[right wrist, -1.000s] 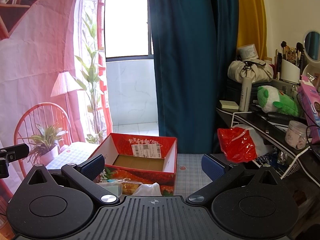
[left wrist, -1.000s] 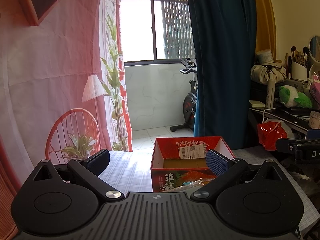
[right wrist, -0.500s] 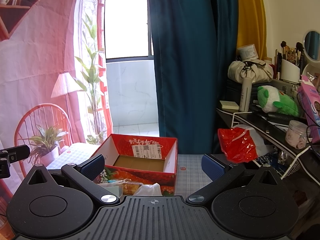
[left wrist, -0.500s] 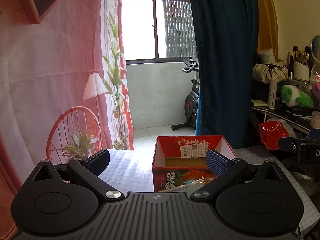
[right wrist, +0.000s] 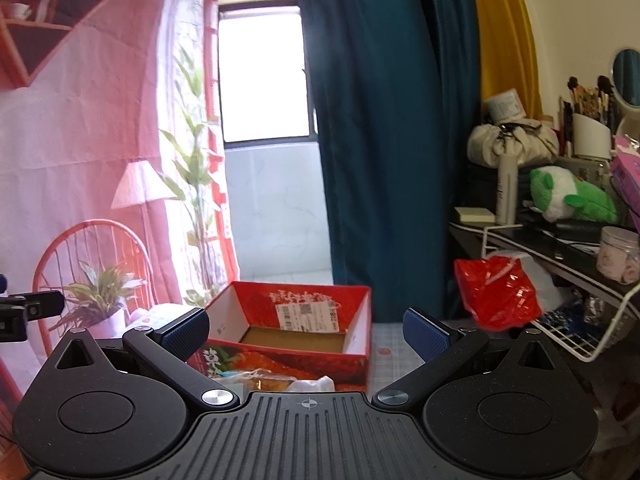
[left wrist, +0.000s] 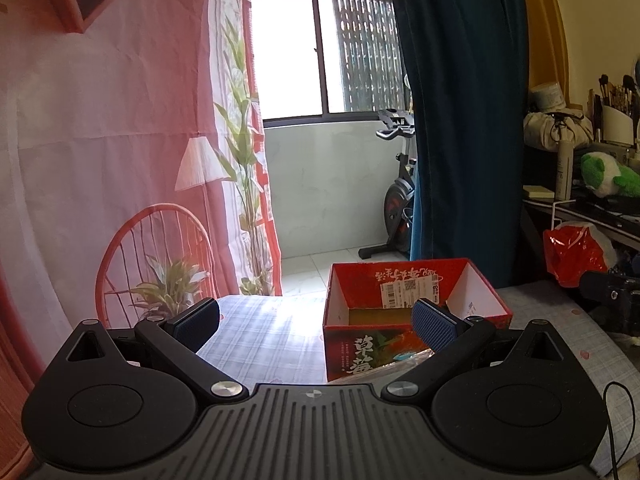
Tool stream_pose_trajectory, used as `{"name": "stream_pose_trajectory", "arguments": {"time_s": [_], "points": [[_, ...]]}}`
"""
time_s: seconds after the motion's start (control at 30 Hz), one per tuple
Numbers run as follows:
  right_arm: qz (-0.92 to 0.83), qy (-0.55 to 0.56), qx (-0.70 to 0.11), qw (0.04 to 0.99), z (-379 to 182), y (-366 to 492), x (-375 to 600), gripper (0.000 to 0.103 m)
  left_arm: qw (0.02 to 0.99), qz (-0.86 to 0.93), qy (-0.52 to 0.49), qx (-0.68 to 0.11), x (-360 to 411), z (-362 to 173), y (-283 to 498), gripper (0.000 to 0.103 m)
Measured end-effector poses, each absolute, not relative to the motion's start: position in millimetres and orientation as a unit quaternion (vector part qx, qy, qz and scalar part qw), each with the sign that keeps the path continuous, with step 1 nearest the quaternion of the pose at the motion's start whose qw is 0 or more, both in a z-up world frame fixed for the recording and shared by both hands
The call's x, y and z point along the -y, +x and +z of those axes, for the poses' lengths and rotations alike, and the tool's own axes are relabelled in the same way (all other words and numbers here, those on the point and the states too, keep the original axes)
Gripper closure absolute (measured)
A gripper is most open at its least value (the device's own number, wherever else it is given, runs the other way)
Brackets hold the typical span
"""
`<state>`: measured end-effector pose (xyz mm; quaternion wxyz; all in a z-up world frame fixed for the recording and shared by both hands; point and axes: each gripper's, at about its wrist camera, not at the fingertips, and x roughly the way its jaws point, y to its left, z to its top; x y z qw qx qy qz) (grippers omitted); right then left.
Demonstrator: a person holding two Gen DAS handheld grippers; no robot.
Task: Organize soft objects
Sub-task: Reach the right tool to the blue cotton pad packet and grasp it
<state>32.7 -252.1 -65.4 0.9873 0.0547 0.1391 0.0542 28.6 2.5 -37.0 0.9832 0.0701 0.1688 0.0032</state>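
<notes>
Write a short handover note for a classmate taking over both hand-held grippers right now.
Left hand-held gripper: open, holding nothing.
Right hand-held gripper: open, holding nothing.
The red box sits open on the checked tablecloth; nothing shows on the part of its floor in view. Some plastic-wrapped packets lie in front of its near side, partly hidden by the gripper.
Done: nothing in the box yet.
Left: probably pick up the soft items and put them inside.
</notes>
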Motion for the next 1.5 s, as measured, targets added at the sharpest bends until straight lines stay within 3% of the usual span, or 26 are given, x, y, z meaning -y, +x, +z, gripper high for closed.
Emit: {"name": "stream_pose_trajectory", "arguments": {"time_s": [0.23, 0.47, 0.63, 0.77, 0.9, 1.13, 1.3, 1.5], "points": [[0.061, 0.066, -0.184, 0.979, -108.7, 54.6, 240.9, 0.0, 0.972, -0.015, 0.062, -0.225, -20.0, -73.2, 51.9, 0.0], [0.092, 0.059, -0.227, 0.968, -143.3, 77.3, 218.6, 0.0, 0.967, -0.039, -0.04, -0.249, -70.7, -112.1, 68.2, 0.0], [0.1, 0.043, -0.247, 0.963, -163.6, 90.5, 197.3, 0.001, 0.965, 0.003, 0.017, -0.262, -75.4, -138.2, 81.6, 0.0], [0.117, 0.029, -0.265, 0.957, -175.7, 98.9, 179.8, 0.016, 0.958, -0.003, 0.017, -0.288, -79.4, -155.9, 89.4, 0.002], [0.139, 0.021, -0.285, 0.948, -185.3, 106.4, 164.2, 0.034, 0.95, -0.016, 0.013, -0.312, -82.1, -173.6, 100.2, 0.016], [0.185, 0.008, -0.309, 0.933, -197.4, 107.9, 147.8, 0.055, 0.937, -0.076, -0.067, -0.334, -92.8, -199.7, 114.2, 0.036], [0.204, 0.02, -0.339, 0.918, -209.7, 114.1, 149.3, 0.08, 0.924, -0.108, -0.128, -0.343, -98.6, -217.9, 119.6, 0.037], [0.199, 0.049, -0.348, 0.915, -216.4, 118.5, 163.2, 0.088, 0.904, -0.148, -0.166, -0.366, -92.7, -230.3, 125.7, 0.037]]}}
